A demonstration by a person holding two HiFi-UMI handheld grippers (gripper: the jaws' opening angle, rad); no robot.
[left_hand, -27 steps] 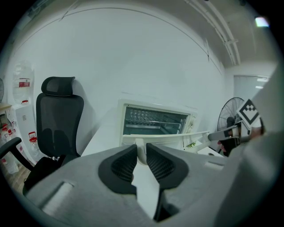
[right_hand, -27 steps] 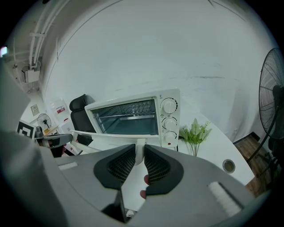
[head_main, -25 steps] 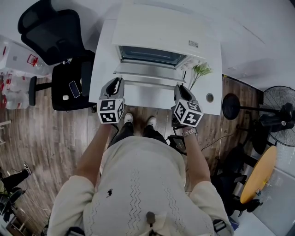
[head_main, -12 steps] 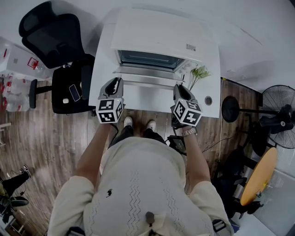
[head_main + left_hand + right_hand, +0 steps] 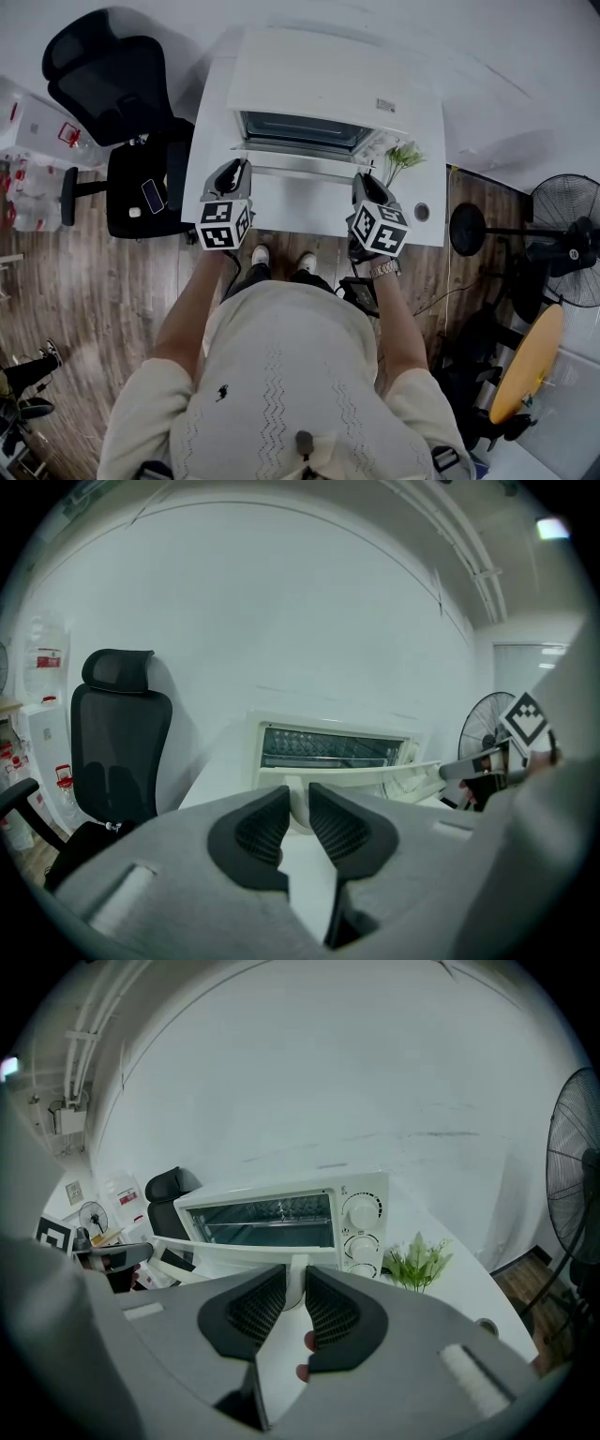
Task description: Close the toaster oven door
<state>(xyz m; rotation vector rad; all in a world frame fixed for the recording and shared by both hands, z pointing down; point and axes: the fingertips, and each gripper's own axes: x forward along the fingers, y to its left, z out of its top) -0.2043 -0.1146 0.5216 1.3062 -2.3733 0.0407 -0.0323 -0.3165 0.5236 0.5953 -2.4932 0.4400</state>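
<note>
Both arms reached forward, left gripper (image 5: 233,169) and right gripper (image 5: 364,180) tilted downward, each clamped on the door handle (image 5: 300,172).

**White toaster oven, door half lowered**
The toaster oven (image 5: 323,89) is set along the tabletop's (image 5: 300,202) back edge, with three knobs (image 5: 361,1211) stacked at its right. Its bottom-hinged door (image 5: 305,161) is tilted forward, partway open, the white handle (image 5: 296,1277) toward the front edge. A wire rack (image 5: 272,1211) is exposed inside.
</note>
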